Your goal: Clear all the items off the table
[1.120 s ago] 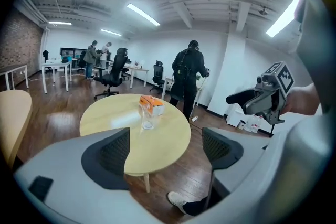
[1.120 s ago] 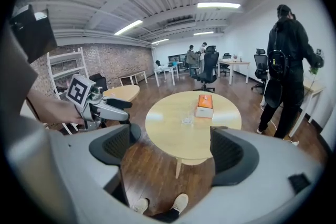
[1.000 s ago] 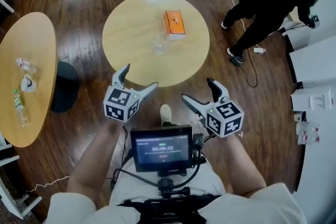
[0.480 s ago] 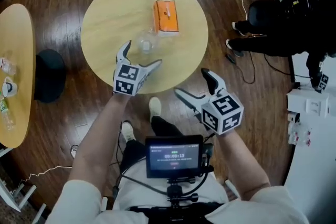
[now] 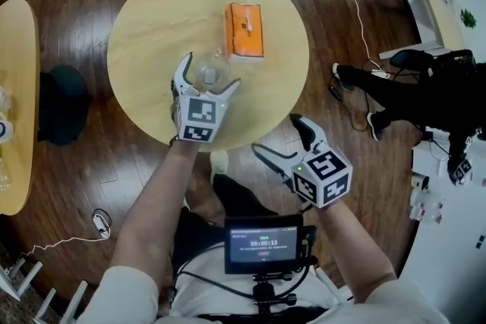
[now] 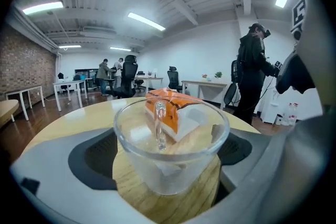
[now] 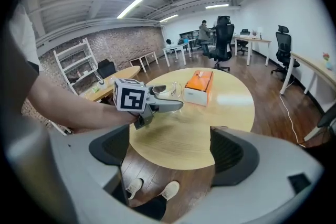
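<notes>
Seen only up close: the left gripper (image 5: 211, 70), jaws parted and just closing, is straddling the glass cup (image 6: 170, 149) without touching it. The right gripper (image 5: 275, 134) is gaping empty at five o'clock off the round wooden table (image 5: 152, 19).

Person in black (image 5: 437, 87), side table (image 5: 19, 72)

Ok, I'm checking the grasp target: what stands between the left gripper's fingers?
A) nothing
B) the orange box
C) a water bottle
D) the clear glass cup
D: the clear glass cup stands between the fingers of the left gripper, which are apart and have just been closing.
</notes>
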### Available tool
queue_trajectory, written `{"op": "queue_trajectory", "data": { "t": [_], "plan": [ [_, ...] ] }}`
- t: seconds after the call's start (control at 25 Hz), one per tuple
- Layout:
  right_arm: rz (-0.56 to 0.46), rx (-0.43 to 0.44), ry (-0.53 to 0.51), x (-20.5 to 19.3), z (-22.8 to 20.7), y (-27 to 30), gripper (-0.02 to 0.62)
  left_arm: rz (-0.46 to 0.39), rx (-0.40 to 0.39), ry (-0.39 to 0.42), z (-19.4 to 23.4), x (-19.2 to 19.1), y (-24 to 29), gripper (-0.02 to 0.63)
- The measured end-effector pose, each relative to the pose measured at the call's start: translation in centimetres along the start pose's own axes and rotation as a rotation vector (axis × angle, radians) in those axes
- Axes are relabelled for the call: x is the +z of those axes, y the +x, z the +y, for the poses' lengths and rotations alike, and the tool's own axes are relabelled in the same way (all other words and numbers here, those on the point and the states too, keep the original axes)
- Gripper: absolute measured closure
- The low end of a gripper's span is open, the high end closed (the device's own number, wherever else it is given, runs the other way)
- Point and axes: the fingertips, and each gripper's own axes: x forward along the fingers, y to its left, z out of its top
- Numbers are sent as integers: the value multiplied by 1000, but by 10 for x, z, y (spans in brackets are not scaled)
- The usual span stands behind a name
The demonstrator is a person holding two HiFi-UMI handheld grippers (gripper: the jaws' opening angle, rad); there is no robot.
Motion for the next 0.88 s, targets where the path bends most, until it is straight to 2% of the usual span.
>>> {"op": "queue_trajectory", "data": {
  "t": [0.08,0.2,0.56,0.88],
  "plan": [
    [16,-1,1,-6,-6,1,107,1,21,4,-1,1,5,78],
    [36,-3,3,-11,-13,0,106,-15,48,8,0,8,6,196],
    [61,8,-11,-14,-19,3,106,-32,11,10,7,14,1,213],
    [34,47,-37,1,-7,10,106,-16,-11,26,11,28,-14,215]
  ]
}}
